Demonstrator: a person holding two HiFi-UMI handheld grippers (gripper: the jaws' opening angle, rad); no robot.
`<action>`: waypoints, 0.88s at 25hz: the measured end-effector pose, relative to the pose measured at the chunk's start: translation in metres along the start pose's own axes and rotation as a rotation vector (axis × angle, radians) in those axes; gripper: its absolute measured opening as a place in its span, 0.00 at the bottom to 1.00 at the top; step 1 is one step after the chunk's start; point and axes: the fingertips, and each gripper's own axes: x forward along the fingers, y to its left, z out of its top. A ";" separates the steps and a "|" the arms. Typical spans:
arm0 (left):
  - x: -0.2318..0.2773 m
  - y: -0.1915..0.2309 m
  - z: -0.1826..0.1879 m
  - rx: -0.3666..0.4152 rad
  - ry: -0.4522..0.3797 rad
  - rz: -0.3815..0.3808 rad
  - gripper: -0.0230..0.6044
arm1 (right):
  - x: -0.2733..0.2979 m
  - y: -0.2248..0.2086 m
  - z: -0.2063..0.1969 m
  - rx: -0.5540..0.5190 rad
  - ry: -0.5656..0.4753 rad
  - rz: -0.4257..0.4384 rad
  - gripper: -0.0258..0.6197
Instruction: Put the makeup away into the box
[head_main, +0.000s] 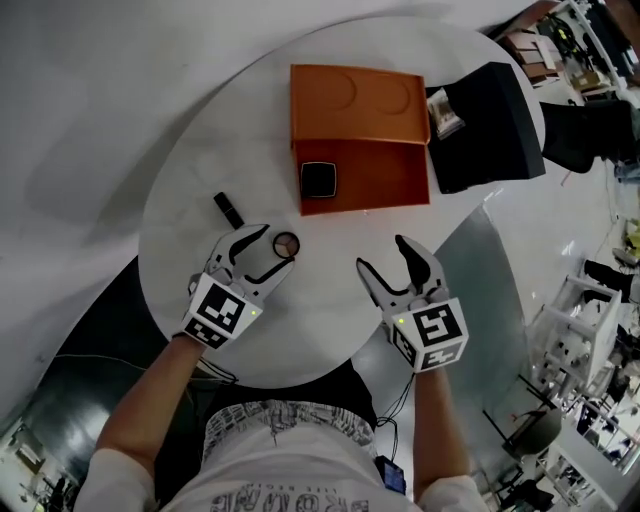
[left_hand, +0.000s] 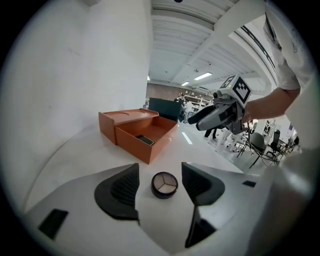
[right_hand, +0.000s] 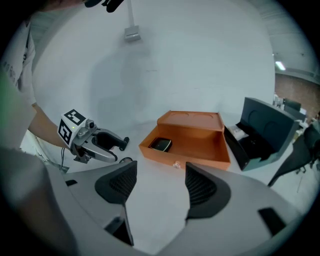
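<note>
Now, round compact (left_hand: 164, 184) lying between the widely spread left tongs (left_hand: 160, 175), seemingly untouched; right tongs (right_hand: 160, 176) likewise parted, holding nothing

box (head_main: 375, 170): orange, open, upright on far side of white round table (head_main: 330, 320); lid lies flat behind it, inside up.
sq. case (head_main: 319, 180): black, shiny, flat in box, at near-left corner.
round case (head_main: 286, 243): small, dark rim, pale top w/ 3 parts; flat on table, just in front of box's left corner, between jaws of left gripper (head_main: 279, 245), jaws wide, not touching it.
stick (head_main: 228, 210): black, thin, short; flat on table, left of round case, apart from box.
</note>
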 end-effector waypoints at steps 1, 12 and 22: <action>0.003 0.000 -0.003 0.004 0.007 -0.010 0.47 | 0.000 0.000 -0.004 0.005 0.002 -0.003 0.53; 0.032 -0.009 -0.031 0.054 0.076 -0.087 0.46 | -0.007 -0.003 -0.029 0.045 0.023 -0.055 0.53; 0.042 -0.009 -0.041 0.106 0.122 -0.063 0.46 | -0.016 -0.002 -0.038 0.059 0.025 -0.081 0.53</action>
